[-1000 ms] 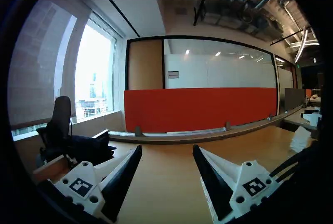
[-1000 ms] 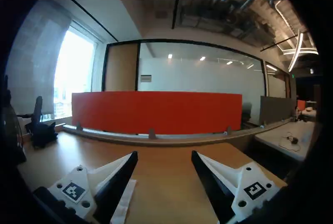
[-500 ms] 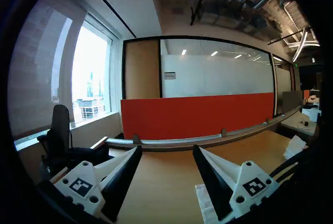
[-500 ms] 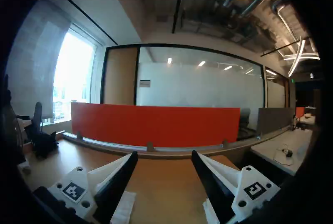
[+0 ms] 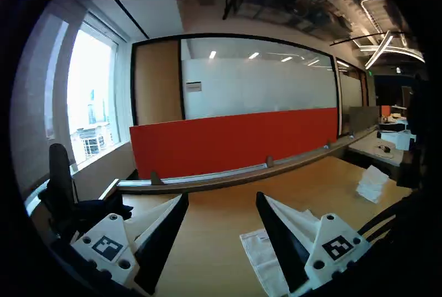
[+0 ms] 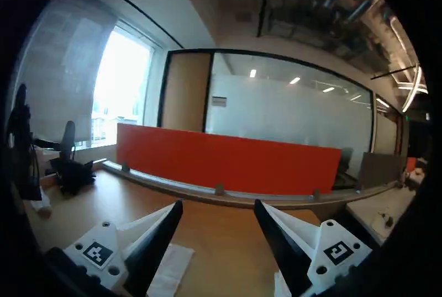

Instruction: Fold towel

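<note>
Towel (image 5: 258, 253): white, flat on desk (image 5: 215, 242), 5 o'clock in left gripper view, 7 o'clock in right gripper view. Likely light, limp, drapes when lifted; pinch at corners or edge. Left gripper (image 5: 221, 195) wide open, empty. Right gripper (image 6: 217, 203) wide open, empty. Folded stack (image 5: 371, 184) at 3 o'clock; red divider (image 5: 232, 142) beyond.

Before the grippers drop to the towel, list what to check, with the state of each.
1. Left gripper open: ok.
2. Right gripper open: ok.
3. Towel lying on the table: ok.
4. Towel gripped: not ok, both grippers empty.
5. Towel spread flat throughout: cannot tell, part hidden.
6. Folded stack apart from towel: ok.
</note>
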`<move>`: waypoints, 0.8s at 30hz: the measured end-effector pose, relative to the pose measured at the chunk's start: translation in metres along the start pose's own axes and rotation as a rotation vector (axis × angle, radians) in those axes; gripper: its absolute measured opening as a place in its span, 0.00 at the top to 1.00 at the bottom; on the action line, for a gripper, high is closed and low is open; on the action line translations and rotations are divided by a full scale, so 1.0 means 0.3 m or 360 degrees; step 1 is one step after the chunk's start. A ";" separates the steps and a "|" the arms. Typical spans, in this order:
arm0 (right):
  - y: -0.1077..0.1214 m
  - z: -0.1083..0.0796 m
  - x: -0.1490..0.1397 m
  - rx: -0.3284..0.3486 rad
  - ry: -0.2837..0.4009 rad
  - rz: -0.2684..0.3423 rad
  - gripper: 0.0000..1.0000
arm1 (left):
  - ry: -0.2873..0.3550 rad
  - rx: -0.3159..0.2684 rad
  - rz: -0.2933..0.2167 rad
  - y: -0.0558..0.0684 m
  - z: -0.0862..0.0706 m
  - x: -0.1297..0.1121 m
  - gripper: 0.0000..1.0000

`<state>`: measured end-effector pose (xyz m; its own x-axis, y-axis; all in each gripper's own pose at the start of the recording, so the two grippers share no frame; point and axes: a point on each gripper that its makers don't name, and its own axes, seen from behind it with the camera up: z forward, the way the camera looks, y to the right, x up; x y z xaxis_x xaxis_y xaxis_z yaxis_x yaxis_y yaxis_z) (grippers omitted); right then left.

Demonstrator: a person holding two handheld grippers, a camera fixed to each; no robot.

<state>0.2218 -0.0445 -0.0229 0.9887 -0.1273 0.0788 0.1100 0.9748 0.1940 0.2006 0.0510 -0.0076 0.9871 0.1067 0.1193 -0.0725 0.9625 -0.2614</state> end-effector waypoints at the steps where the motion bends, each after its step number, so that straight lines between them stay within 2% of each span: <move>1: -0.012 0.002 0.000 0.0032 -0.0013 -0.0005 0.00 | -0.0011 -0.0030 0.0012 0.011 0.001 -0.001 0.10; 6: -0.056 0.011 -0.005 0.0159 -0.0070 -0.0019 0.00 | -0.0056 -0.0149 0.0064 0.052 0.004 -0.009 0.10; 9: -0.076 0.014 -0.022 0.0212 -0.0108 -0.0024 0.00 | -0.0082 -0.0184 0.0085 0.065 0.009 -0.027 0.10; 12: -0.104 0.015 -0.056 0.0279 -0.0167 -0.0037 0.00 | -0.0125 -0.0231 0.0102 0.089 0.013 -0.061 0.10; 18: -0.174 0.005 -0.118 0.0441 -0.0282 -0.0082 0.00 | -0.0216 -0.0378 0.0160 0.164 0.005 -0.135 0.10; 24: -0.218 -0.002 -0.156 0.0543 -0.0343 -0.0133 0.00 | -0.0290 -0.0485 0.0215 0.215 -0.003 -0.198 0.10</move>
<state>0.1683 -0.1023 -0.0397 0.9299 -0.2743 0.2449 0.1133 0.8473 0.5189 0.1375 0.1067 -0.0324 0.9280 0.2965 0.2256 -0.1273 0.8214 -0.5559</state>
